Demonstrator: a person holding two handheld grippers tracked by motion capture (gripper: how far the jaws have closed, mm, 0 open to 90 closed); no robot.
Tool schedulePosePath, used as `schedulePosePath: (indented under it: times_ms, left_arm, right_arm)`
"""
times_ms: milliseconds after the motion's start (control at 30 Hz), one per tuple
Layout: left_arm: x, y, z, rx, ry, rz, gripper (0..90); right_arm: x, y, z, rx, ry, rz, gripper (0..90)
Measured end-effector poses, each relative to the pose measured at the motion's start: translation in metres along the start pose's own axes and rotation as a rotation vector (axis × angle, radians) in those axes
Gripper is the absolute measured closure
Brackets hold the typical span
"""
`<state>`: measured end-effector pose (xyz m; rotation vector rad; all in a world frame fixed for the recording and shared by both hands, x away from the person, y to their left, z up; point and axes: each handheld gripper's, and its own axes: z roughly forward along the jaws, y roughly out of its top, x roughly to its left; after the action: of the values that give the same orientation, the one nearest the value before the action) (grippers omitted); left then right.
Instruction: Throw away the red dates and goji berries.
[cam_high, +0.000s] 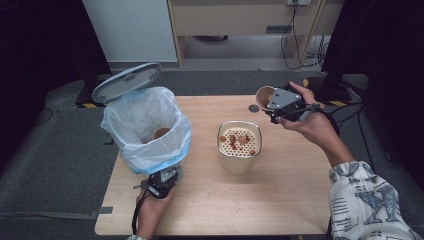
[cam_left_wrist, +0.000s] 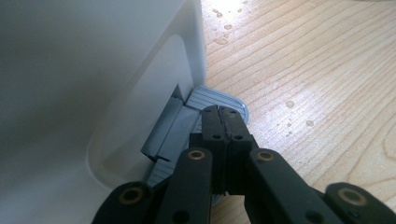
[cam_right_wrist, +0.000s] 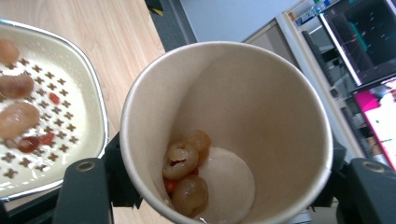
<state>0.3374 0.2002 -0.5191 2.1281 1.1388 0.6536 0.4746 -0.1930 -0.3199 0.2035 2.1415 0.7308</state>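
Note:
A brown paper cup (cam_high: 264, 96) hangs tilted over the table's far right, and my right gripper (cam_high: 274, 104) is shut on it. In the right gripper view the cup (cam_right_wrist: 224, 93) sits between the jaws of the right gripper (cam_right_wrist: 226, 191), with a few wet fruit pieces (cam_right_wrist: 187, 172) at its bottom. A cream strainer pot (cam_high: 239, 142) with fruit pieces on its perforated insert stands mid-table. My left gripper (cam_high: 167, 177) is shut, its tips (cam_left_wrist: 227, 112) resting on the grey foot pedal (cam_left_wrist: 219, 98) of the white bin (cam_high: 145, 130), whose lid (cam_high: 127, 81) stands up.
The bin's white bag holds another brown cup (cam_high: 161, 132). A small grey disc (cam_high: 254, 108) lies on the wooden table (cam_high: 280, 200) near the held cup. Water drops dot the wood (cam_left_wrist: 303, 70) beside the pedal. Monitors (cam_right_wrist: 364, 42) stand beyond the table.

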Motion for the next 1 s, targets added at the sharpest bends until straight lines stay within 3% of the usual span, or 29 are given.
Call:
schedulePosePath:
  times_ms: [67,100,333,1000]
  left_arm:
    - [0.000,0.000,0.000,-0.001,0.000,-0.001,88.8]
    - [0.000,0.000,0.000,-0.002,0.000,-0.001,88.8]
    - [0.000,0.000,0.000,-0.001,-0.002,-0.003,88.8]
    - [0.000,0.000,0.000,-0.002,0.000,-0.001,88.8]
  right_arm:
    - [-0.001,-0.001,0.000,-0.005,0.006,0.013,31.7]
    - [-0.002,-0.004,0.000,-0.006,0.023,0.047,31.7]
    - [-0.006,-0.013,-0.001,-0.013,0.079,0.147,31.7]
    - [-0.014,-0.032,-0.008,-0.047,0.199,0.367,31.4]
